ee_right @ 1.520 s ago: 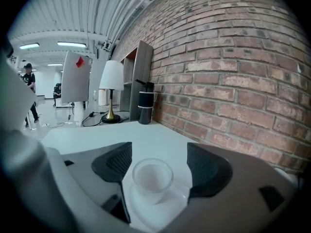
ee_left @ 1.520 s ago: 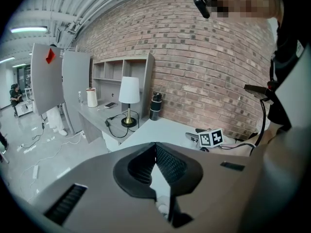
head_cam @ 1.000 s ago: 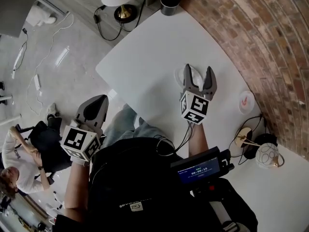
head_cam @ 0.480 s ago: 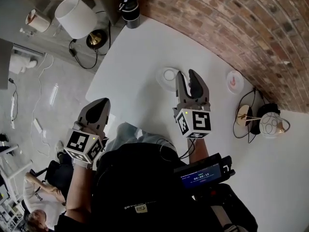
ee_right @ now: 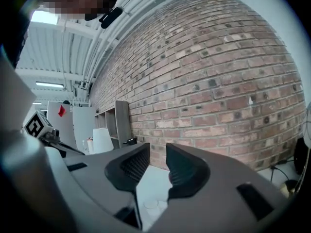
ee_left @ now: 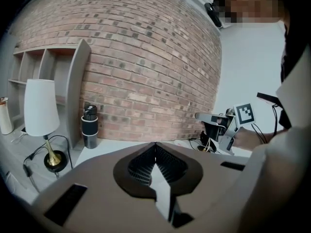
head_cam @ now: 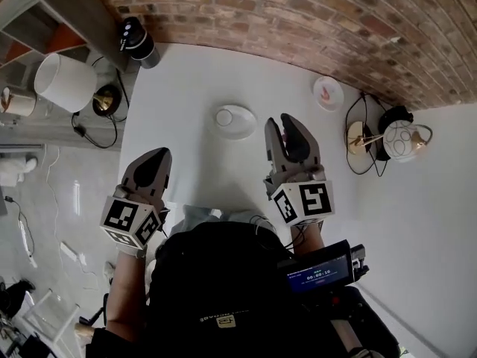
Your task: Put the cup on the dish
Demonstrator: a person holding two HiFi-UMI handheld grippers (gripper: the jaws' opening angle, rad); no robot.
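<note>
Right tongs (head_cam: 285, 122) have drawn beside the cup (head_cam: 225, 116), closing shut on nothing; left tongs (head_cam: 155, 159), shut, wait unneeded at the table's (head_cam: 186, 73) near-left corner.

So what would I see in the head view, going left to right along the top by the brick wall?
White lampshade → black flask → white oval dish → small plate with pink marks → round white lamp.
</note>
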